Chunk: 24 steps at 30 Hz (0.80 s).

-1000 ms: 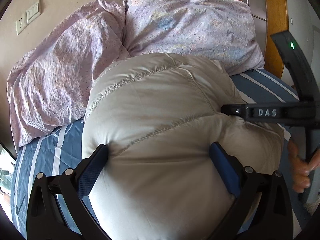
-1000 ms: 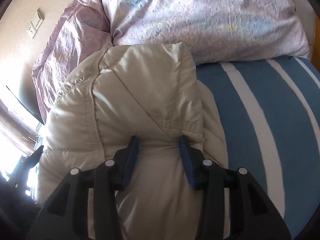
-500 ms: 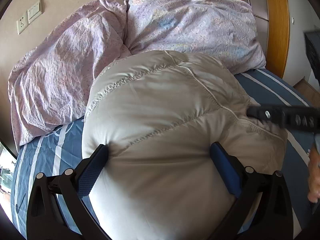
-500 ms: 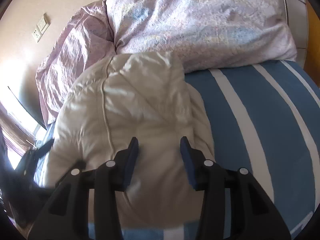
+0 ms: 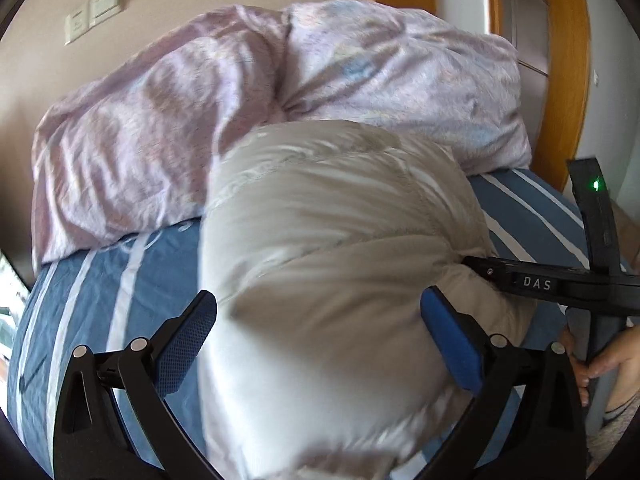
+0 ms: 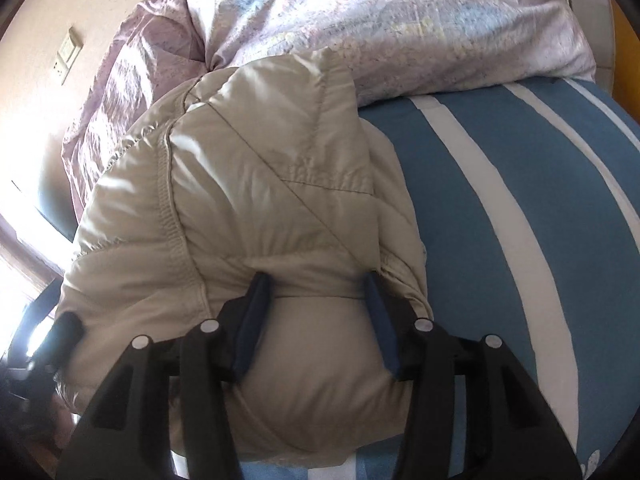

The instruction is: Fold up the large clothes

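the beige puffer jacket (image 5: 340,280) is lying bunched on the striped bed (image 5: 120,280), its far edge touching the lilac duvet (image 5: 160,140); its near edge is running out of frame. the left gripper (image 5: 320,340) is spreading its fingers wide around the bulk, motion blur hiding any contact. only the right view is showing the right gripper (image 6: 316,312) opening, jacket fabric between its fingers.

Jacket (image 5: 340,260) motion-blurred, bottom edge cut off.

Lilac duvet (image 5: 248,128), striped blue bedsheet (image 6: 520,240)
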Each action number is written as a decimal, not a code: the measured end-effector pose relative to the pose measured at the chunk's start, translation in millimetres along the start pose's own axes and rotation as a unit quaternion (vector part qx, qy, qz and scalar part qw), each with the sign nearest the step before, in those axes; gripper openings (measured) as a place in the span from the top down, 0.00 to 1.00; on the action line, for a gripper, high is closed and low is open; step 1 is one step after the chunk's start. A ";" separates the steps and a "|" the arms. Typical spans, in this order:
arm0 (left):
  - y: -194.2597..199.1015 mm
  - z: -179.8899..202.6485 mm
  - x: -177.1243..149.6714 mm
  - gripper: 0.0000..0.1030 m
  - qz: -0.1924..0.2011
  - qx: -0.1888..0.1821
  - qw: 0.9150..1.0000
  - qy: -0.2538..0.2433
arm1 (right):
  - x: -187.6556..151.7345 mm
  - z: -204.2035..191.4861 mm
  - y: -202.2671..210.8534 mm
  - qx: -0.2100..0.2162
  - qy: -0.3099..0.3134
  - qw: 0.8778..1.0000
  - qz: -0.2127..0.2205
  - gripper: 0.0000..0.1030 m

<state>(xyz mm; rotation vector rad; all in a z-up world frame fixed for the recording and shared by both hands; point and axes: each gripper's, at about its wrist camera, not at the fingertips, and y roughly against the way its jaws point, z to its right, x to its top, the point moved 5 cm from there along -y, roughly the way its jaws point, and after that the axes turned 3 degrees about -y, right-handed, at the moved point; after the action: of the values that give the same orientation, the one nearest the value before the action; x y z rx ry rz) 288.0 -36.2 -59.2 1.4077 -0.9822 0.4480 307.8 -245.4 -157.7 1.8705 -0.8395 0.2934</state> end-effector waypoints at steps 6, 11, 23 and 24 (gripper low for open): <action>17.6 -13.1 -9.2 0.01 0.003 0.048 0.999 -0.014 | 0.2 -3.0 17.1 -0.020 -0.006 1.000 0.001 0.43; -10.3 -11.6 -19.2 0.01 -0.051 0.034 0.998 -0.006 | -6.5 -0.3 19.2 -0.045 0.002 0.999 -0.001 0.36; -4.0 -12.9 -23.2 0.01 -0.034 0.048 0.998 0.014 | -4.8 7.5 32.1 -0.040 -0.027 0.999 0.007 0.22; -3.5 -14.1 -22.4 0.01 -0.035 0.047 0.998 0.017 | -4.9 7.7 35.9 -0.046 -0.024 0.999 0.011 0.22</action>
<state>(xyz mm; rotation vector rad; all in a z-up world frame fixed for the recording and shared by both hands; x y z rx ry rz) 282.5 -17.2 -77.1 1.5096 -0.8921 0.4696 279.1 -258.6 -138.4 1.7893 -0.8913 0.2202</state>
